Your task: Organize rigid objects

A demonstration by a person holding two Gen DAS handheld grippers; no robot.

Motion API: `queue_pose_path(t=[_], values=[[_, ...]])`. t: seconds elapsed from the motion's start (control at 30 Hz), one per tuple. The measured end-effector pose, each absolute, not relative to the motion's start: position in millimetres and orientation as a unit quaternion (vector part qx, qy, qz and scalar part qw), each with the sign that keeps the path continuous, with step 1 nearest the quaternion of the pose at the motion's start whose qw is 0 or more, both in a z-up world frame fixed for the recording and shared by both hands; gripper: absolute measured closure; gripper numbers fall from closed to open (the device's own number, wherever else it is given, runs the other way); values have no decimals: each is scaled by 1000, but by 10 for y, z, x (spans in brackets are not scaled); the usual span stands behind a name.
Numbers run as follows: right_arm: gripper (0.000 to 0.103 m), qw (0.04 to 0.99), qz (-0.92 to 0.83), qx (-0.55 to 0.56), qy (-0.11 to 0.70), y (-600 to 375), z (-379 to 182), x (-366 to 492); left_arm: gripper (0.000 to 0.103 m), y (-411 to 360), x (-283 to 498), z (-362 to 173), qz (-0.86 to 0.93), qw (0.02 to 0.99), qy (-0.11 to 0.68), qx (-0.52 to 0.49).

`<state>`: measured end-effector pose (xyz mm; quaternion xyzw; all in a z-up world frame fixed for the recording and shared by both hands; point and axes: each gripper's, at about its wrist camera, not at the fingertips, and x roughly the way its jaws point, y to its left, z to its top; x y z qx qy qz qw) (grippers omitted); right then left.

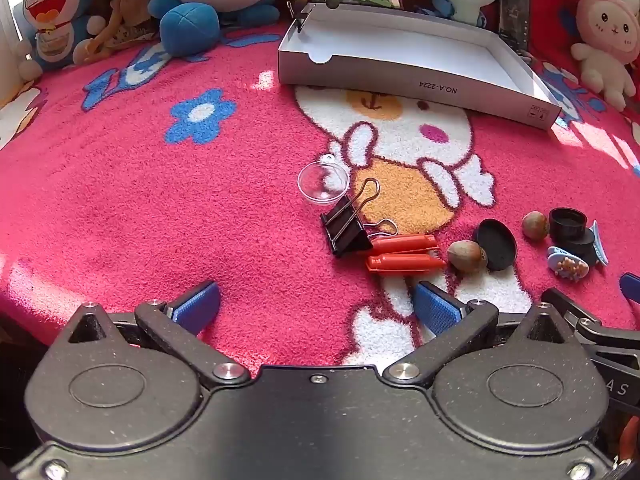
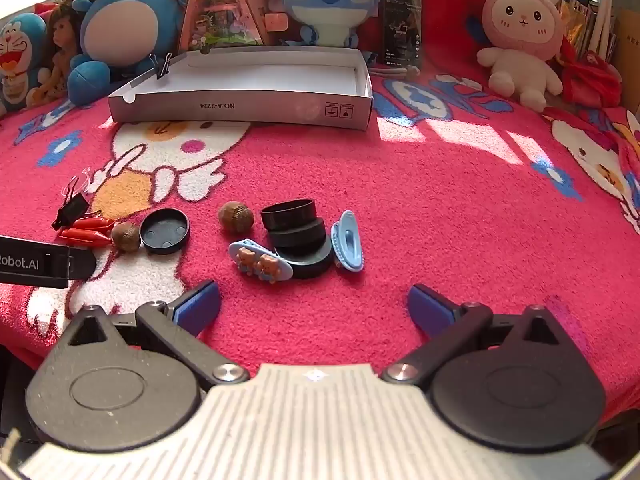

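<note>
- Pink cartoon blanket w/ rabbit print, spread under everything; sun patches near far right.
- Plush row along far edge: blue round-eared plush, Stitch plush, pink bunny plush, Doraemon plush, doll beside it.
- White cardboard box tray, shallow, open top, lying flat at far centre; small black binder clip clamped on its far-left rim. Inside looks bare.
- Left claw: released, blue pads spread wide, nothing between, angled down over blanket just short of orange clips.
- Right claw: released, pads wide apart, nothing between, hovering just short of hair clips.
- Stack of black round caps, three, leaning on each other, mid-blanket, well apart from box.
- Single black lid, inner side up in right view, touching a nut on its left.
- Large black binder clip, wire handles out, resting against orange clips; the two lie side by side.
- Blue bear hair clip, just left of cap stack, touching it.
- Plain blue hair clip, just right of cap stack.
- Clear plastic half-dome, just beyond large binder clip.
- Two brown nuts: one left of cap stack, other between orange clips & lid.
</note>
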<state>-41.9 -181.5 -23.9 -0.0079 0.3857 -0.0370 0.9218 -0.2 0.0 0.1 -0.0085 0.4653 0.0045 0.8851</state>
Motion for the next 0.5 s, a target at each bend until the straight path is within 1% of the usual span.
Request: queue_pose_path(t=[0.5], values=[[0,921,-38,-11,389,-1806,-233,-417,0,-1,-2,0,5,884,467,-7]])
